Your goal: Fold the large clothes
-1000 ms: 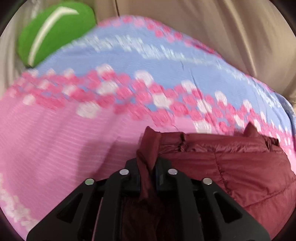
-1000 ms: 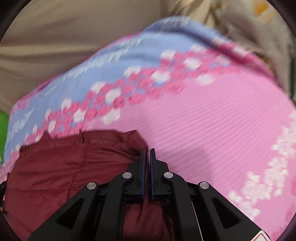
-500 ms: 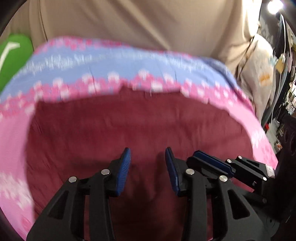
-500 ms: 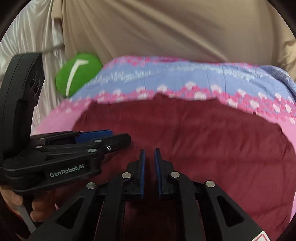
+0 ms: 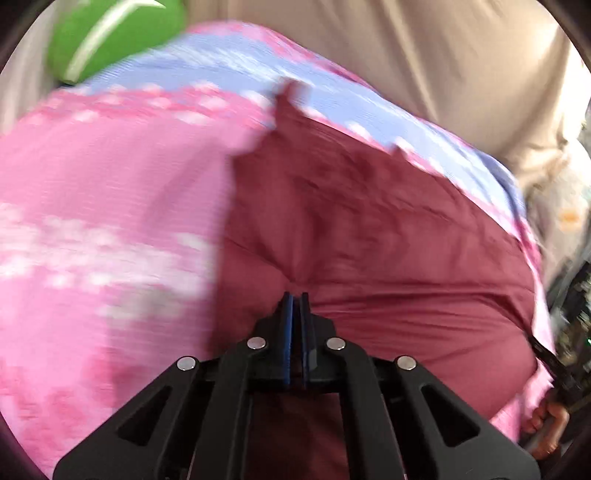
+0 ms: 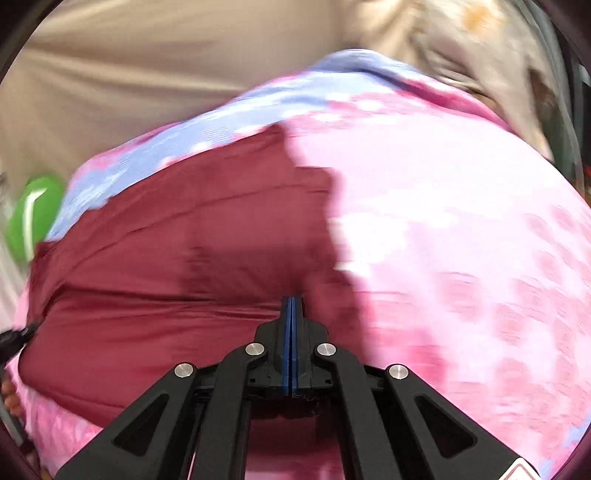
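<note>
Pink and lilac cloth with a flower pattern, a bedspread (image 5: 103, 192), covers the bed and takes most of both views. On it lies the maroon quilted jacket (image 5: 369, 229), spread with its long axis running left to right between the two grippers.

The left gripper (image 5: 294, 295) is pinched on a bunch of the jacket near its left edge; folds run out from the closed tips. The right gripper (image 6: 292, 299) is closed at the near fold by the jacket's right edge; I cannot tell whether cloth is really between the pads.

The garment lies ahead of both grippers, toward the beige curtain (image 6: 110, 74). Open bedspread remains at the left and the right. A green cushion (image 5: 110, 33) lies at the far left corner, near the jacket's far edge, so I think a fold toward it has less room.
</note>
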{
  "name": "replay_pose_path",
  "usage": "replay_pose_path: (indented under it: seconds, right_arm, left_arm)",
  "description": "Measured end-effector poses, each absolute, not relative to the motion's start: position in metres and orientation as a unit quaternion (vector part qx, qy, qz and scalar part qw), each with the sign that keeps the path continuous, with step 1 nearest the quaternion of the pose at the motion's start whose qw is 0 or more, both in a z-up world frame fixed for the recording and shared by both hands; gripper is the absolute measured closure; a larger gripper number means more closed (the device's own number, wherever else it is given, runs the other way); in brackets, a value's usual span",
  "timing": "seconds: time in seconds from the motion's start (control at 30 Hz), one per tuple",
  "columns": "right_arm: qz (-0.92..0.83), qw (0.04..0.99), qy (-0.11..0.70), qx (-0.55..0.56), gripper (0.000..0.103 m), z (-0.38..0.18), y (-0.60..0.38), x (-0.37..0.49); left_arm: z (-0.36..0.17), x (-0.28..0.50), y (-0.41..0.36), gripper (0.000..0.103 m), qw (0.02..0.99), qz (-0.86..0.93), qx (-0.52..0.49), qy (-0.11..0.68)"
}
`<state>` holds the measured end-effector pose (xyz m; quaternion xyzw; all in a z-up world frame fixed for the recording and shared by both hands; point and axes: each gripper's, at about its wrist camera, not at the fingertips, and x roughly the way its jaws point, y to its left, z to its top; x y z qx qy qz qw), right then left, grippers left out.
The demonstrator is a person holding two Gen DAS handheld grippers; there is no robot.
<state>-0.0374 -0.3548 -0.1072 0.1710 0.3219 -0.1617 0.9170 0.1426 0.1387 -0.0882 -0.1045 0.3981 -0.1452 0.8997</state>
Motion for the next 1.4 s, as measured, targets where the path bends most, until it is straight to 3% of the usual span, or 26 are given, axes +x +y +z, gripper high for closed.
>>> replay_pose_path:
  seconds: [0.03,0.07,0.17,0.23,0.3,0.43,0.5,0.67,0.83,0.9,0.97,1.03,1.2,1.23,1.27,1.4]
  right_arm:
    - [-0.193,0.914,0.32,0.158,0.103,-0.102,-0.359,-0.04]
    - [-0.223,0.911,0.315,0.142,0.09,-0.095,-0.359,-0.041]
    - [-0.171,0.933,0.282,0.147,0.09,-0.064,-0.345,-0.026]
    - [-0.101,0.944,0.275,0.149,0.09,-0.047,-0.32,0.003]
    - [-0.044,0.949,0.281,0.133,0.09,-0.042,-0.293,0.036]
    - [0.007,0.943,0.323,0.085,0.093,-0.059,-0.253,0.091]
    - [-0.024,0.94,0.333,0.073,0.103,-0.074,-0.267,0.108]
    - [-0.081,0.929,0.32,0.169,0.103,-0.091,-0.35,0.094]
    - [-0.149,0.921,0.312,0.178,0.103,-0.079,-0.375,0.084]
    - [-0.149,0.93,0.3,0.15,0.09,-0.061,-0.365,0.09]
    - [-0.126,0.941,0.289,0.127,0.09,-0.039,-0.346,0.105]
    - [-0.104,0.943,0.294,0.113,0.09,-0.03,-0.332,0.128]
    - [-0.079,0.924,0.349,0.132,0.09,-0.055,-0.342,0.184]
    - [-0.094,0.918,0.357,0.144,0.093,-0.063,-0.354,0.186]
    - [-0.099,0.912,0.362,0.165,0.103,-0.069,-0.369,0.185]
    - [-0.163,0.896,0.358,0.205,0.103,-0.08,-0.416,0.166]
  left_arm:
    - [-0.081,0.142,0.145,0.099,0.908,-0.121,-0.097,0.39]
    - [-0.075,0.142,0.147,0.099,0.913,-0.106,-0.088,0.385]
    - [-0.049,0.15,0.135,0.095,0.926,-0.102,-0.066,0.356]
    - [-0.036,0.157,0.113,0.084,0.928,-0.131,-0.056,0.345]
    - [-0.036,0.169,0.087,0.066,0.923,-0.152,-0.045,0.35]
    - [-0.063,0.207,0.045,0.066,0.909,-0.155,-0.002,0.386]
    - [-0.072,0.225,0.047,0.064,0.912,-0.138,-0.002,0.387]
    - [-0.085,0.246,0.082,0.068,0.901,-0.166,-0.082,0.393]
    - [-0.068,0.235,0.081,0.069,0.924,-0.097,-0.046,0.368]
    - [-0.054,0.232,0.074,0.062,0.925,-0.115,-0.047,0.358]
    - [-0.04,0.238,0.057,0.052,0.924,-0.135,-0.042,0.354]
    - [-0.037,0.247,0.04,0.051,0.925,-0.139,-0.026,0.352]
    - [-0.06,0.286,0.015,0.049,0.912,-0.132,0.008,0.389]
    - [-0.068,0.292,0.019,0.049,0.91,-0.126,0.003,0.395]
    - [-0.073,0.297,0.025,0.049,0.911,-0.119,-0.004,0.394]
    - [-0.086,0.302,0.042,0.049,0.912,-0.124,-0.034,0.389]
